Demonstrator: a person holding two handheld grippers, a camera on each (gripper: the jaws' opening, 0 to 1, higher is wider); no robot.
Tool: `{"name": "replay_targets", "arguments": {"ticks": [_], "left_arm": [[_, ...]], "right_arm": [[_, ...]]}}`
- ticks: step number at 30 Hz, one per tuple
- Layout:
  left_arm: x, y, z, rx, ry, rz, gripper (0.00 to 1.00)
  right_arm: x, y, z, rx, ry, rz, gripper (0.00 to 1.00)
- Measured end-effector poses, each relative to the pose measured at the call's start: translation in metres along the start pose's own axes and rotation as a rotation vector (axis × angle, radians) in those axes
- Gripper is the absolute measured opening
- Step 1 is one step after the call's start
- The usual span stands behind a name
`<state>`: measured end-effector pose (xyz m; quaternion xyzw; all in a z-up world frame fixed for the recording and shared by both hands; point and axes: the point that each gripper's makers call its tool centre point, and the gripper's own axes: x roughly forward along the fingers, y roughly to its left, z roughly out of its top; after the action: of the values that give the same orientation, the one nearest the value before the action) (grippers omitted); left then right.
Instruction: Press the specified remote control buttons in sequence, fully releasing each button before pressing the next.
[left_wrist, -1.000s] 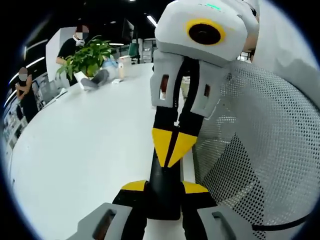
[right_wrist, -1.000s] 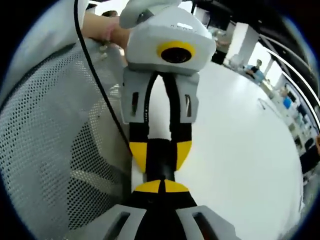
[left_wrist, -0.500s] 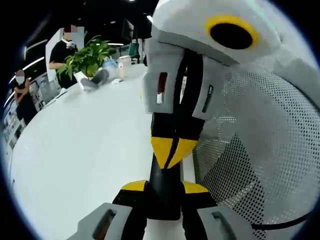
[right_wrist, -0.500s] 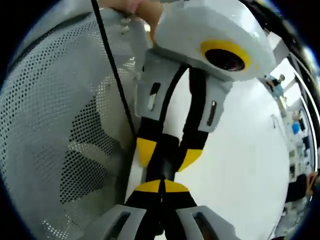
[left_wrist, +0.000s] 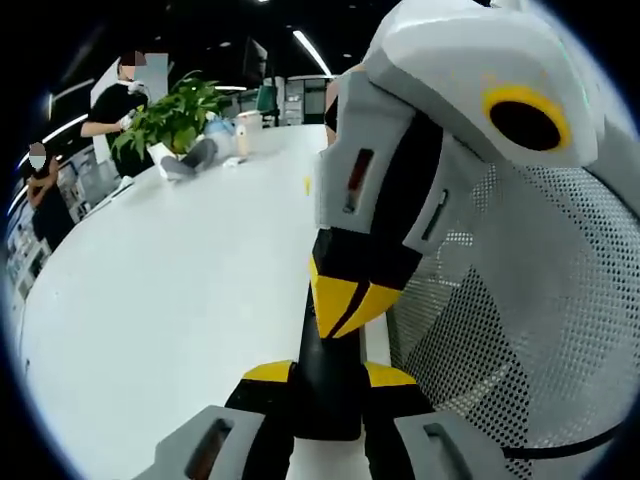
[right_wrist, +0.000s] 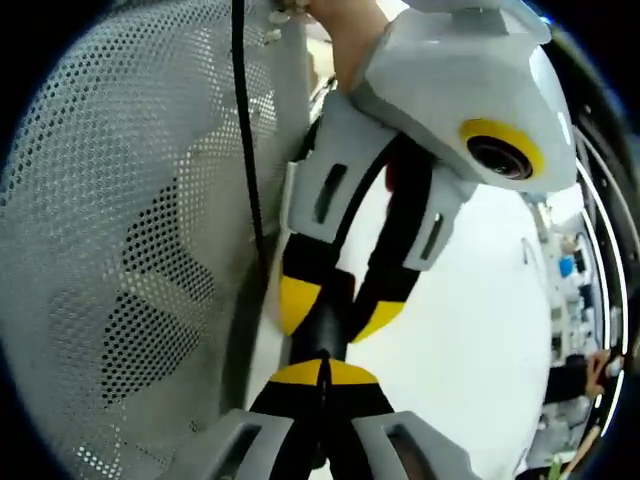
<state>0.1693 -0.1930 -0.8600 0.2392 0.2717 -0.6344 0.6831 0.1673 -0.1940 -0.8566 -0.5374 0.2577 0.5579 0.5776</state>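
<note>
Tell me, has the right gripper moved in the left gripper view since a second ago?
Yes. Against the plant, the right gripper has rolled, its body swinging rightward, tips staying on the black remote.

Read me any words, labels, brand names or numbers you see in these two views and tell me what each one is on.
None can be read.
Remote control, held in the left gripper: black face, no print legible.
Right gripper: yellow and grey shell, no lettering shows.
Mesh panel: plain.
Items by the plant on the white table: too small and blurred.
</note>
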Motion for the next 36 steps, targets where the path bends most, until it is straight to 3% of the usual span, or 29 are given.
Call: {"name": "replay_targets", "arguments": {"ticks": [9, 14, 16, 24, 36], "left_arm": [[0.0000, 0.0000, -0.0005, -0.001, 0.001, 0.000, 0.24], [0.0000, -0.0001, -0.0003, -0.003, 0.000, 0.001, 0.24], [0.0000, 0.0000, -0.0001, -0.005, -0.001, 0.001, 0.24], [0.0001, 0.0002, 0.0000, -0.005, -0.003, 0.000, 0.24], [0.0002, -0.0002, 0.0000, -0.005, -0.006, 0.000, 0.24]], "right_arm": [[-0.0017, -0.0020, 0.0005, 0.282, -0.094, -0.006, 0.00], [-0.0042, -0.0046, 0.0002, 0.543, -0.214, 0.021, 0.00], [-0.0055, -0.0046, 0.0000, 0.575, -0.231, 0.031, 0.00], [-0.0036, -0.0015, 0.0060, 0.475, -0.207, 0.035, 0.00], [-0.0014, -0.0025, 0.0059, 0.478, -0.176, 0.076, 0.00]]}}
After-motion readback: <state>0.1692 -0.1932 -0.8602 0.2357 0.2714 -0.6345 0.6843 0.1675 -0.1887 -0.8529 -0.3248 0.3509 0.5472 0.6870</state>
